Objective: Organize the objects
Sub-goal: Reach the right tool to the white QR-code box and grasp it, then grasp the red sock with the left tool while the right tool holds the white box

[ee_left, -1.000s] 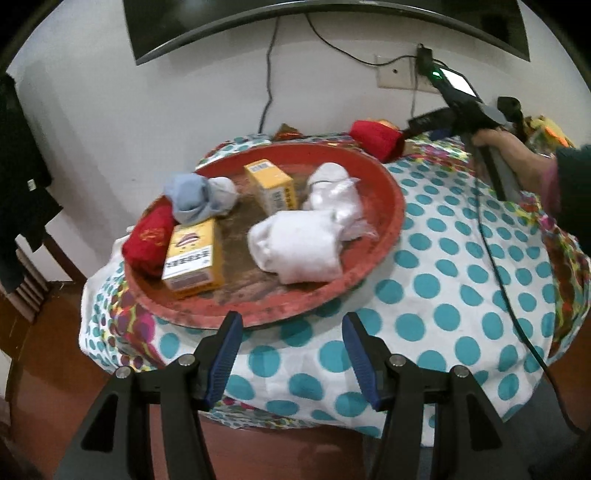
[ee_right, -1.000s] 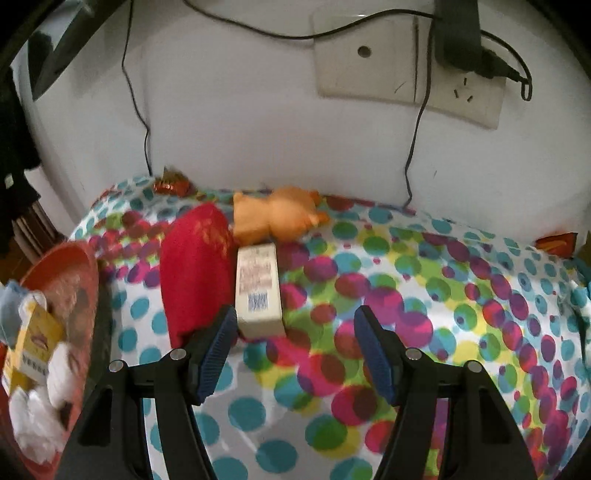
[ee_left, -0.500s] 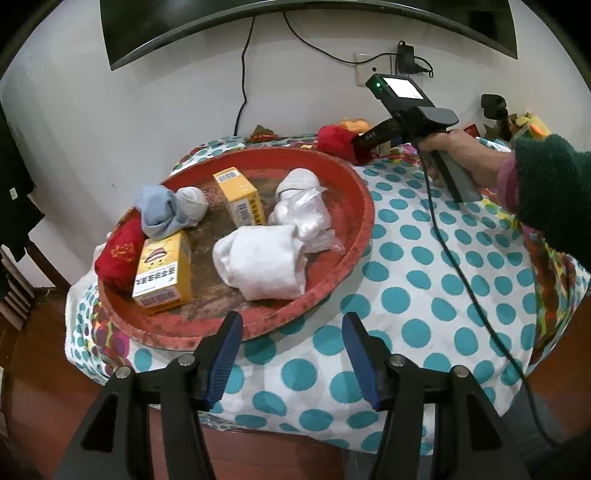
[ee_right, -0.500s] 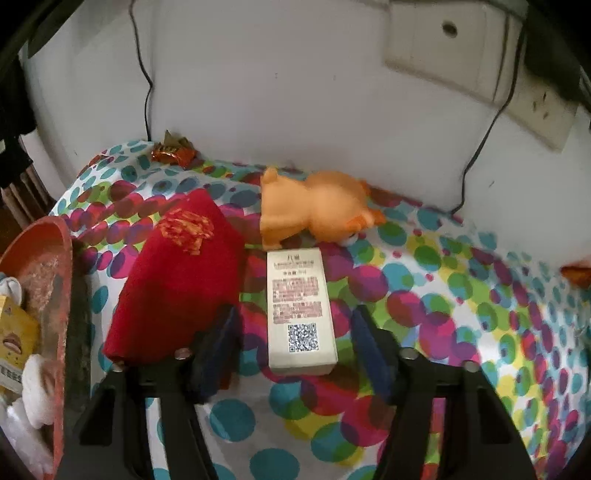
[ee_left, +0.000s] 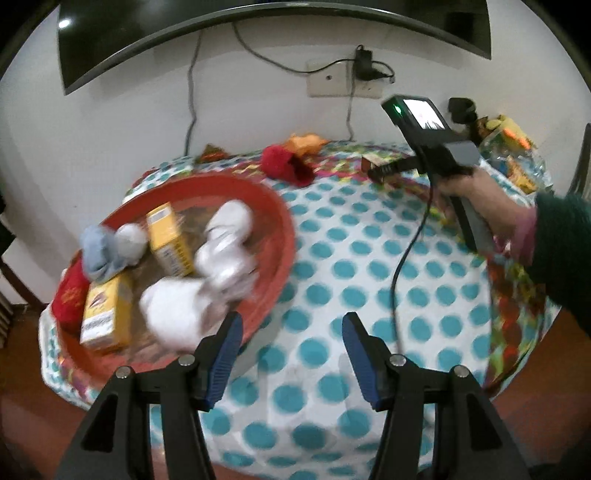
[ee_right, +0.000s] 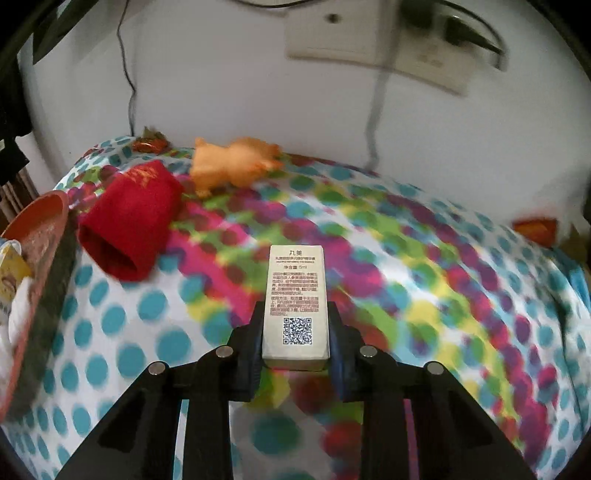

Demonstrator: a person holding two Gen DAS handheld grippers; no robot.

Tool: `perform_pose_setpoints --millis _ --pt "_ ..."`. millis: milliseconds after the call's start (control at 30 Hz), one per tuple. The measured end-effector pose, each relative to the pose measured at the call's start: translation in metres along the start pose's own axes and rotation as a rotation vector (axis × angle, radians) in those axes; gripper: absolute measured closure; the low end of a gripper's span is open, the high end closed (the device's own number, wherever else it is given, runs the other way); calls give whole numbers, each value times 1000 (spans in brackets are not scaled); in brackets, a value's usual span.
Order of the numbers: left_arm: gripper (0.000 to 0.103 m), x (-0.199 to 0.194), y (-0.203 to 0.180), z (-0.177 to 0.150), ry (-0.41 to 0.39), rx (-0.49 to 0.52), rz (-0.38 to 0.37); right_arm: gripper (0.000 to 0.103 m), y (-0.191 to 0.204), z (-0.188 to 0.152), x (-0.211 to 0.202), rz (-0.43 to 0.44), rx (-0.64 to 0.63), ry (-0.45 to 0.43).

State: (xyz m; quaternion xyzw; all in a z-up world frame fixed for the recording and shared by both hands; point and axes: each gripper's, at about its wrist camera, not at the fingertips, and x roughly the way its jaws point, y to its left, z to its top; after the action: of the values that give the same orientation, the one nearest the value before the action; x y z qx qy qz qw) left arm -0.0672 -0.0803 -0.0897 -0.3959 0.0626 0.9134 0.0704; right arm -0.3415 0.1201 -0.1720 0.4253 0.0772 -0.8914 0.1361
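My right gripper (ee_right: 296,314) is shut on a small white box (ee_right: 295,291) with a QR code, its pads pressing both long sides. The box is held over the coloured-dot part of the tablecloth. A red pouch (ee_right: 129,229) and an orange toy (ee_right: 236,162) lie beyond it, to the left. My left gripper (ee_left: 291,325) is open and empty above the teal-dot cloth, just right of the red tray (ee_left: 284,229). The tray holds two yellow boxes (ee_left: 168,240), white socks (ee_left: 181,314), a blue-grey sock (ee_left: 99,251) and a red pouch (ee_left: 70,295). In the left wrist view a hand (ee_left: 476,195) holds the right gripper's handle.
The round table stands against a white wall with a socket (ee_right: 369,37) and hanging cables. A candy wrapper (ee_right: 149,142) lies at the back left and an orange packet (ee_right: 535,229) at the right edge. Snack packs (ee_left: 509,147) sit at the far right. A dark screen (ee_left: 258,22) hangs above.
My right gripper moved onto the white box, closed on it and carried it away from the red pouch. My left gripper drew back and to the right, so the tray now lies further left.
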Motion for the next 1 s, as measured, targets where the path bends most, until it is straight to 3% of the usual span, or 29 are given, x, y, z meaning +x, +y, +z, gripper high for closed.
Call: perform_pose_setpoints --millis 167,433,700,833,1000 --pt "46 19 -5 43 -7 -50 -25 75 -28 -22 -16 -45 9 5" --pt "46 81 -1 127 19 -141 11 75 -44 -31 -22 -39 28 5" --pt "46 159 -7 174 101 -195 8 75 -39 -29 -19 -28 39 6" --pt "46 188 -13 194 89 -163 84 74 -38 -28 -20 -27 41 6" --pt "46 224 0 207 106 -236 111 74 -39 -28 -20 -17 52 6"
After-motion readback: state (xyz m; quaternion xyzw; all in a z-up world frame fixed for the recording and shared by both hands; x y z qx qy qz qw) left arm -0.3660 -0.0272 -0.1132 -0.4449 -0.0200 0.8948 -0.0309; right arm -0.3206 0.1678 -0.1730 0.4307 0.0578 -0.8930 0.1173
